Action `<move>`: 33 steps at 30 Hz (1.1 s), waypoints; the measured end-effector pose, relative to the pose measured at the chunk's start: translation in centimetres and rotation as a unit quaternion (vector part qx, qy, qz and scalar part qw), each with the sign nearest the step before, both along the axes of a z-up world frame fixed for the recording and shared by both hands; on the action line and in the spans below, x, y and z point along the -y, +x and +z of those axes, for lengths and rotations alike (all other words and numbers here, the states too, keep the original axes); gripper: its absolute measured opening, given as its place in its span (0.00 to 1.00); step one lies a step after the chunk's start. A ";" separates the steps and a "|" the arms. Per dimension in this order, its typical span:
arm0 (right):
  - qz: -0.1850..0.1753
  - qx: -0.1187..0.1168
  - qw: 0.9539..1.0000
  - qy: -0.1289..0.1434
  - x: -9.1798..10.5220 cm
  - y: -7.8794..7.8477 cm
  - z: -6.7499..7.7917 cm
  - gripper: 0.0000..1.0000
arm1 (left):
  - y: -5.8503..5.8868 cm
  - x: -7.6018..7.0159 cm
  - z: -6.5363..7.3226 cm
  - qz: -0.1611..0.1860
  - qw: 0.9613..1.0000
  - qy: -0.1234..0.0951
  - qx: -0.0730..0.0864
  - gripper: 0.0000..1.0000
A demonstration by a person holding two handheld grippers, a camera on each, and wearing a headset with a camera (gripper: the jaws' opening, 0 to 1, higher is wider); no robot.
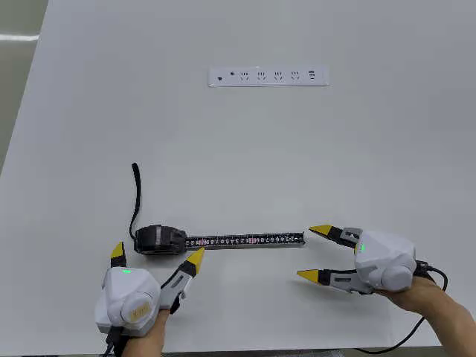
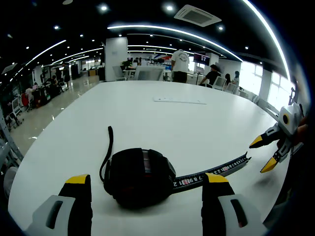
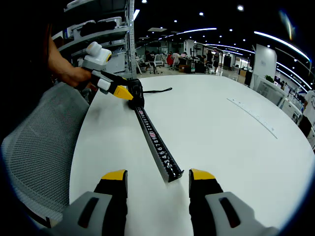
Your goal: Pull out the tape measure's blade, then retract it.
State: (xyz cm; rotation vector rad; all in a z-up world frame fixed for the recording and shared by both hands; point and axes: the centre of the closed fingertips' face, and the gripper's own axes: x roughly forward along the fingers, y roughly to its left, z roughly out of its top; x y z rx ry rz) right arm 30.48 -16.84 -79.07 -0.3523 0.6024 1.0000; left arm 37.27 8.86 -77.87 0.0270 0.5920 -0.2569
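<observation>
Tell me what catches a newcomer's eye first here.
A black tape measure lies on the white table, blade drawn out rightward. Yellow-tipped tools sit open at both ends: the left tool beside its body, the right tool at the blade's tip. A power strip lies farther back.

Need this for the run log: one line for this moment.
blade: out on table; left gripper: open by case; right gripper: open at blade tip
</observation>
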 end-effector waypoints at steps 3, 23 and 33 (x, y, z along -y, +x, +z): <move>0.011 -0.004 1.000 -0.004 0.1 0.4 -0.4 0.42 | 0.3 0.0 0.1 0.005 1.000 -0.001 0.001 0.89; 0.092 -0.021 0.995 -0.042 0.4 2.0 -2.4 0.21 | 1.6 0.3 -0.1 0.008 1.000 -0.002 0.002 0.75; 0.119 -0.039 0.991 -0.049 0.4 1.9 -3.4 0.14 | 1.6 0.1 -0.6 0.014 1.000 0.004 -0.007 0.73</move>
